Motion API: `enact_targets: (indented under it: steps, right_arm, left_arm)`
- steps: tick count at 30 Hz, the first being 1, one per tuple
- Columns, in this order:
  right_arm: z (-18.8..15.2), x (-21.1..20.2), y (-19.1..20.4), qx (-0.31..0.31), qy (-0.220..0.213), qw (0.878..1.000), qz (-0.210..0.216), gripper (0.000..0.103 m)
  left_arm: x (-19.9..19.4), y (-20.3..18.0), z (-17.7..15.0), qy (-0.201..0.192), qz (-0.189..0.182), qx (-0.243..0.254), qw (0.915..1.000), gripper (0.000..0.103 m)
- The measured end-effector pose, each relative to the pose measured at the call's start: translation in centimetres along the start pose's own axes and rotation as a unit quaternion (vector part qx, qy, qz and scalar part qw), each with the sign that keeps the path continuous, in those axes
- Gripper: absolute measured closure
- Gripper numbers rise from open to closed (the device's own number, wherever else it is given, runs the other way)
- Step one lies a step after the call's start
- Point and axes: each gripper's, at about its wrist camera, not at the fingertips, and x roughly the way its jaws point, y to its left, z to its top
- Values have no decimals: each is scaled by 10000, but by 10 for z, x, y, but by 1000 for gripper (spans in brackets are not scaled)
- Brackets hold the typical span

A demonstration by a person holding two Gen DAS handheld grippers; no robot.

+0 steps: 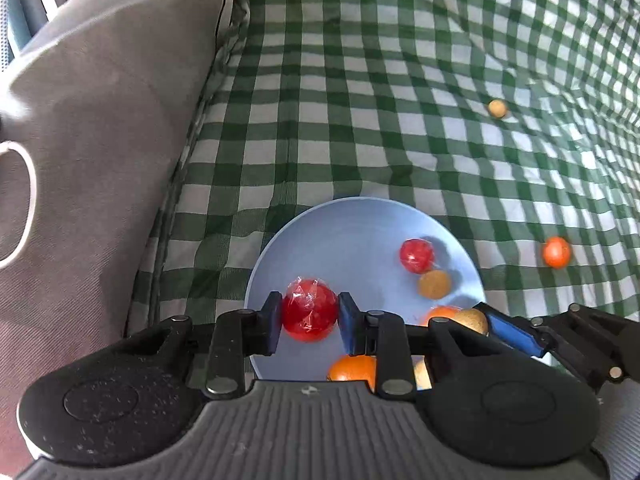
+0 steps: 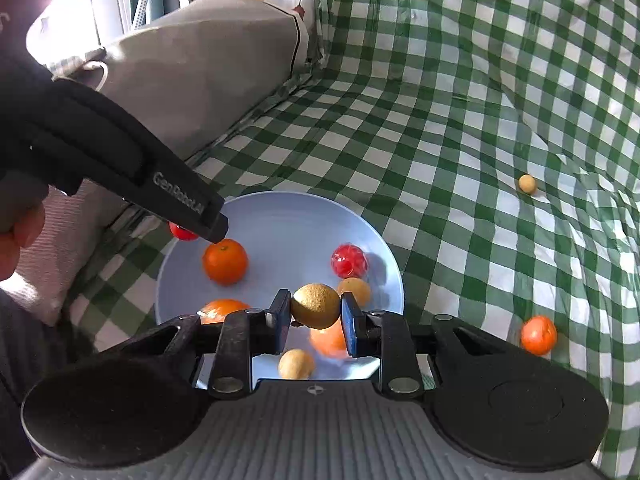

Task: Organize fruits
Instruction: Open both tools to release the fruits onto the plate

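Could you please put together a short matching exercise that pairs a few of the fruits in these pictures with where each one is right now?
Things:
1. wrapped red fruit
2. tan fruit
3. orange fruit
4. orange

Places:
A. lying loose on the checked cloth, outside the plate
B. lying in the blue plate, not gripped
C. gripped in the left claw
D. gripped in the right claw

Pairs: 1-C, 2-D, 3-A, 4-B
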Motion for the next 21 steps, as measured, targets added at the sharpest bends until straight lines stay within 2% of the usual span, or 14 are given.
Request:
enact_targets:
  steps: [8,10,11,12,13,14,17,21]
  right_arm:
    - [3,26,-2,-160,153,9998,-4,75]
    - [5,31,-2,-179,195,9996,38,75]
    - [7,32,-2,-174,214,9996,67,74]
    - [10,33,-2,-150,216,9996,80,70]
    - [12,31,-3,-112,207,9997,59,55]
    - [14,28,-4,-80,196,9998,34,38]
    - [16,6,-4,27,74,10000,-58,12]
    - [1,-30,-1,149,52,9998,-105,5]
  left_arm:
    - [24,-6,7,161,89,135,9997,70]
    - [22,-6,8,68,95,153,9998,58]
    - [19,-6,9,47,88,148,9998,31]
    - [15,-5,9,7,120,95,9999,7]
    - [8,-2,8,-112,172,5,9998,1]
    - [-1,0,7,-245,186,-66,9995,0]
    - [-22,5,-2,-224,16,-111,9997,0]
    - [-53,11,-32,-264,21,-221,9994,0]
